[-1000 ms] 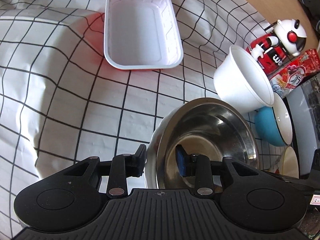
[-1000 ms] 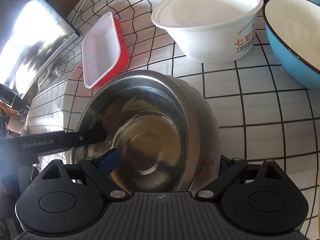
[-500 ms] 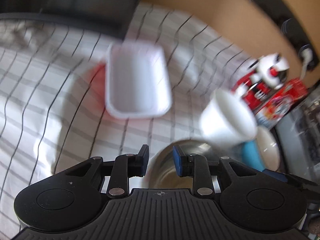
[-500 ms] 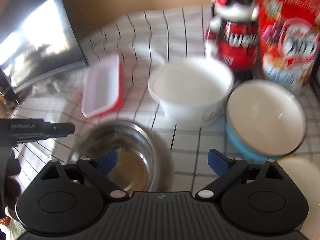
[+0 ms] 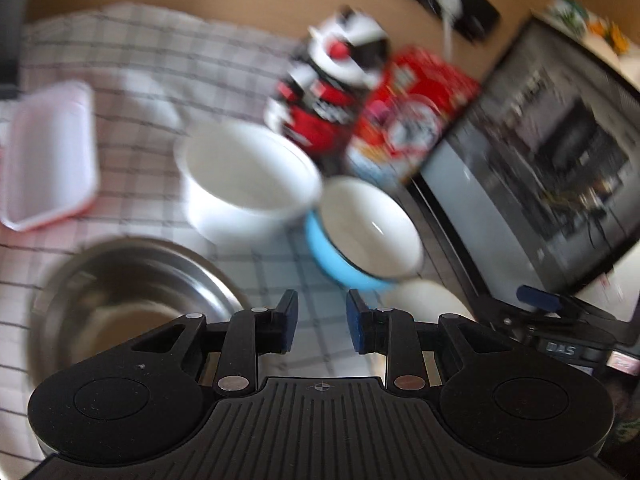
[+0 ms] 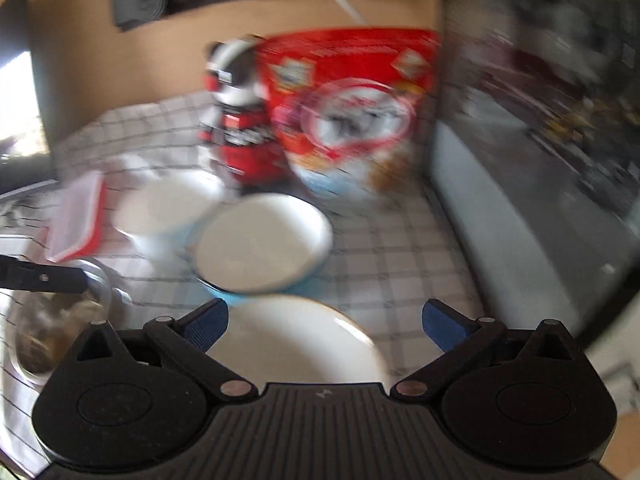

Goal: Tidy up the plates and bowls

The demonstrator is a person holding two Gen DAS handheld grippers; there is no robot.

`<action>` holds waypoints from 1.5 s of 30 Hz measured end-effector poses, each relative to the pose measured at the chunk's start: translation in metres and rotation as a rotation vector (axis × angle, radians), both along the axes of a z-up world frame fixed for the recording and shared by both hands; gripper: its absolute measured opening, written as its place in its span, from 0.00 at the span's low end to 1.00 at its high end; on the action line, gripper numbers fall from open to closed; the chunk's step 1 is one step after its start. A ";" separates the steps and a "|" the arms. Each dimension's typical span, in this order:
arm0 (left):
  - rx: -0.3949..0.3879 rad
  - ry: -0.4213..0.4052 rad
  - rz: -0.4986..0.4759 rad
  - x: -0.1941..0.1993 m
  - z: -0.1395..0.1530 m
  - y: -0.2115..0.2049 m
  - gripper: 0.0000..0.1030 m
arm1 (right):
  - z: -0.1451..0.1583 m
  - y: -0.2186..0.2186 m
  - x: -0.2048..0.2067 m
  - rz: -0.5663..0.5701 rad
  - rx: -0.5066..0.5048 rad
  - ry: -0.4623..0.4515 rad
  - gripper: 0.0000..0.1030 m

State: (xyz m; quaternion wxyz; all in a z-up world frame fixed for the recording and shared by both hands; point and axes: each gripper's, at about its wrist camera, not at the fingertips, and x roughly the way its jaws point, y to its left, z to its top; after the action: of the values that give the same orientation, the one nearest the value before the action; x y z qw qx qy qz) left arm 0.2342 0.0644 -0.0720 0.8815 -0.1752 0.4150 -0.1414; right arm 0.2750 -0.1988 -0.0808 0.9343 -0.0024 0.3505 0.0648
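Both views are blurred by motion. A steel bowl sits on the checked cloth at lower left, clear of my left gripper, which is part open with only cloth showing between its fingers. Beyond stand a white paper bowl and a blue bowl with a white inside. A cream dish lies near the blue bowl. My right gripper hovers over the cream dish, its jaws wide and opening, pads off the dish. The blue bowl and paper bowl lie ahead.
A red and white tray lies far left. A toy robot figure and a red cereal box stand at the back. A dark appliance walls off the right side. The left gripper's finger crosses the steel bowl.
Both grippers have pulled up and away from the steel bowl and swung right. The left jaws narrowed and left the bowl's rim. The right jaws have spread wider, over the cream dish.
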 end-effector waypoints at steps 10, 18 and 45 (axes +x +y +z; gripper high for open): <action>0.101 0.083 0.030 0.006 -0.021 -0.063 0.28 | -0.069 -0.062 0.000 -0.056 0.289 0.174 1.00; 0.098 0.118 0.080 0.008 -0.038 -0.086 0.28 | -0.086 -0.057 -0.001 0.014 0.273 0.223 1.00; 0.063 0.294 0.044 0.043 -0.072 -0.096 0.18 | -0.081 -0.052 0.033 0.065 0.163 0.273 0.42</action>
State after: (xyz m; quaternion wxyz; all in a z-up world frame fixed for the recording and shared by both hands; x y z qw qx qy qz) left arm 0.2769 -0.0315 -0.1437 0.8192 -0.1751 0.5400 -0.0818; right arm 0.3075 -0.2509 -0.1617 0.8725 0.0708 0.4676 0.1230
